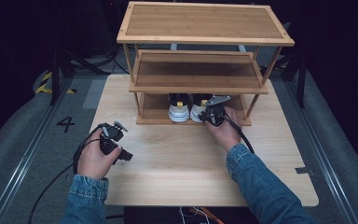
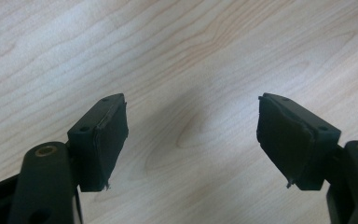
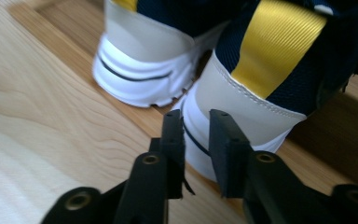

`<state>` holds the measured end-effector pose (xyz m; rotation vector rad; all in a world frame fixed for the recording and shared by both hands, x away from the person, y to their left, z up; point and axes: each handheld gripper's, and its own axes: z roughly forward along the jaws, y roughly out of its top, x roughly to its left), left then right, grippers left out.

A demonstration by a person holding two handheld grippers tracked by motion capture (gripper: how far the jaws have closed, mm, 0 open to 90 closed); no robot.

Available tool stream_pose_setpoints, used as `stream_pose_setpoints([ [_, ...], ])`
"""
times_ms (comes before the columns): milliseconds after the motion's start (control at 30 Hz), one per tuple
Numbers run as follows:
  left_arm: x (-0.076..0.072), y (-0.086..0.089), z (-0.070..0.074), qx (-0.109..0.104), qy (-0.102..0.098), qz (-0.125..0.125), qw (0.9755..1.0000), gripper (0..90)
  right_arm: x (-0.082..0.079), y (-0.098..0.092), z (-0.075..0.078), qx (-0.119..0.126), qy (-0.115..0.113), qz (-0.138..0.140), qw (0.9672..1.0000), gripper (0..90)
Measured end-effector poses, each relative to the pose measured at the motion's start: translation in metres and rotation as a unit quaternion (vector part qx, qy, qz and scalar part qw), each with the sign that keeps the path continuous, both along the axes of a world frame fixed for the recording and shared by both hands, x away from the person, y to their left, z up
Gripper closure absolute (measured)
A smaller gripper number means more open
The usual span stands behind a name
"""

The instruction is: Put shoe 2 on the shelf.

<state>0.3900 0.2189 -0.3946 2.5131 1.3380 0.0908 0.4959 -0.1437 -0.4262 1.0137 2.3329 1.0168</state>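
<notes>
1. A pale wooden table stands in a dark room, with grey floor on either side and a painted number four to its left.
2. At the far end of the table stands a three-tier bamboo shoe rack. Its top and middle shelves are bare.
3. On the rack's lowest shelf sit two sneakers side by side, heels toward the person: the left sneaker and the right sneaker. Both have white soles, navy uppers and a yellow heel strip.
4. A person in denim sleeves reaches in from the near edge, holding a gripper in each hand.
5. The right gripper is at the front of the lowest shelf, right at the heel of the right sneaker.
6. In the right gripper view, its black jaws stand a narrow gap apart just in front of that heel's white sole. Nothing is clamped between them; whether the tips touch the sole I cannot tell.
7. The left sneaker sits just beside it, heel over the shelf edge.
8. The left gripper rests over the near left of the table, well apart from the rack.
9. In the left gripper view, the left gripper has its jaws spread wide over bare wood, holding nothing.
</notes>
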Motion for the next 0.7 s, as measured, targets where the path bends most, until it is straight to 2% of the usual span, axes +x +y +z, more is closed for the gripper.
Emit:
stream_pose_setpoints([
  [133,0.001,-0.007,0.001,-0.002,-0.001,-0.010,1.0000,25.3,-0.010,-0.006,0.014,0.012,-0.001,0.002,0.9999,67.4],
  [167,0.001,-0.008,0.001,-0.008,0.000,-0.010,0.9999,25.3,-0.013,-0.009,0.018,0.017,0.001,0.004,0.9998,66.2],
  [267,0.002,-0.008,0.004,-0.004,-0.003,-0.013,0.9999,25.3,-0.021,-0.018,0.030,0.019,-0.002,0.006,0.9998,62.4],
  [433,0.004,-0.012,0.006,-0.008,-0.011,-0.014,0.9998,25.2,-0.033,-0.038,0.049,0.037,0.009,0.005,0.9993,56.6],
  [600,0.005,-0.018,0.007,-0.042,-0.023,-0.018,0.9987,24.6,-0.045,-0.062,0.058,0.036,0.011,0.003,0.9993,52.4],
  [700,0.005,-0.017,0.008,-0.041,-0.023,-0.018,0.9987,24.1,-0.053,-0.078,0.061,0.040,0.014,-0.005,0.9991,50.5],
])
